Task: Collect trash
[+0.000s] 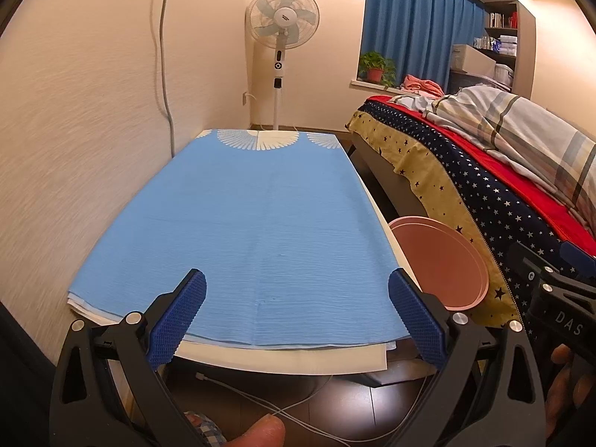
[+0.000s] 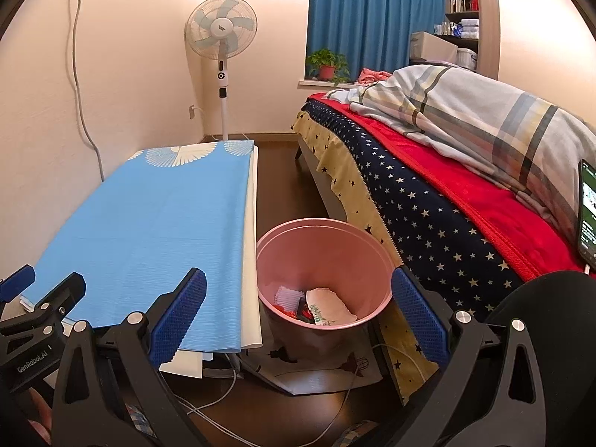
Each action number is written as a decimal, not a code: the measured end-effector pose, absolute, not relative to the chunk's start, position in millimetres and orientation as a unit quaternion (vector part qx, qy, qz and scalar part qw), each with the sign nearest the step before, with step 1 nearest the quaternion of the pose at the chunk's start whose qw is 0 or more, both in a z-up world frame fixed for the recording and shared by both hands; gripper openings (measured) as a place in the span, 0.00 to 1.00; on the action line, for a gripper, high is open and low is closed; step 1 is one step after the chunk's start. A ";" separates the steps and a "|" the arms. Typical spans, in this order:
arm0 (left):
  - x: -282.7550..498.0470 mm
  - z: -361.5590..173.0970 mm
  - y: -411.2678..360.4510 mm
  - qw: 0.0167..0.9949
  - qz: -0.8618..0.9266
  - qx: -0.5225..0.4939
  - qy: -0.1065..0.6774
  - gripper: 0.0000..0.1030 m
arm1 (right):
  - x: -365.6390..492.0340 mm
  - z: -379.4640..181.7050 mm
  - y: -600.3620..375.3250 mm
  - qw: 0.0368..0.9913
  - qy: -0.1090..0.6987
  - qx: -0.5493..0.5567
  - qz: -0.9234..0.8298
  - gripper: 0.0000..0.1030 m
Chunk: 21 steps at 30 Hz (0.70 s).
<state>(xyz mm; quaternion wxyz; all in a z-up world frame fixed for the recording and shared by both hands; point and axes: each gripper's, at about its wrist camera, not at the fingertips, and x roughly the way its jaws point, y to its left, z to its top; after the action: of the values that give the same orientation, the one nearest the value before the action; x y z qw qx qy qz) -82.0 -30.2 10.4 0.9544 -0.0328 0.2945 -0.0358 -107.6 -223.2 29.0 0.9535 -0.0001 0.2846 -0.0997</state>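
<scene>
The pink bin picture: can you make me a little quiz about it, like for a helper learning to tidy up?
1. True or false: the pink bin is empty.
2. What is the bin next to on its left? A) the table with the blue cloth B) the fan C) the window plant
3. Fill in: the right gripper fingers are ____ (open/shut).

Key:
1. False, it holds wrappers and paper.
2. A
3. open, holding nothing
</scene>
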 end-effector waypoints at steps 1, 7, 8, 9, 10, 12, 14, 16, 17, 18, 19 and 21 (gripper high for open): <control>-81.9 10.4 -30.2 0.954 -0.036 -0.033 0.295 0.92 | -107.7 29.0 -223.1 0.953 0.284 -0.001 -0.100 0.95; -82.0 10.5 -30.4 0.954 -0.036 -0.033 0.295 0.92 | -108.0 29.2 -223.2 0.954 0.284 -0.001 -0.100 0.95; -82.3 10.1 -30.3 0.954 -0.036 -0.034 0.295 0.92 | -108.0 29.2 -223.2 0.954 0.284 -0.001 -0.100 0.95; -83.5 10.1 -30.3 0.954 -0.035 -0.034 0.295 0.92 | -108.4 29.8 -223.0 0.953 0.284 -0.001 -0.100 0.95; -83.3 10.2 -30.2 0.954 -0.036 -0.034 0.295 0.92 | -108.4 29.7 -222.8 0.954 0.284 -0.001 -0.100 0.95; -83.4 10.3 -29.8 0.954 -0.036 -0.035 0.295 0.92 | -108.5 29.7 -223.1 0.954 0.284 -0.001 -0.100 0.95; -83.8 10.8 -29.7 0.954 -0.036 -0.035 0.295 0.92 | -108.3 29.8 -223.3 0.953 0.284 -0.001 -0.100 0.95; -84.4 11.1 -29.8 0.954 -0.037 -0.036 0.295 0.92 | -108.3 29.8 -223.4 0.954 0.284 -0.001 -0.100 0.95; -84.9 11.0 -29.9 0.954 -0.037 -0.036 0.295 0.92 | -108.2 29.7 -223.4 0.954 0.284 -0.001 -0.100 0.95; -84.5 11.0 -29.9 0.954 -0.036 -0.035 0.295 0.92 | -108.2 29.7 -223.5 0.953 0.284 -0.001 -0.100 0.95; -84.7 11.0 -29.9 0.954 -0.037 -0.035 0.295 0.92 | -108.3 29.9 -223.7 0.953 0.285 -0.001 -0.100 0.95; -84.6 11.1 -30.0 0.954 -0.037 -0.035 0.294 0.92 | -108.2 29.7 -223.4 0.954 0.284 -0.001 -0.100 0.95</control>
<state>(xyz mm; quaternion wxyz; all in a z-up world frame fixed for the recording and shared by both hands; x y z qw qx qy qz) -84.6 -30.0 11.1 0.9545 -0.0347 0.2941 -0.0366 -108.2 -223.4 29.7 0.9536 -0.0011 0.2839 -0.1001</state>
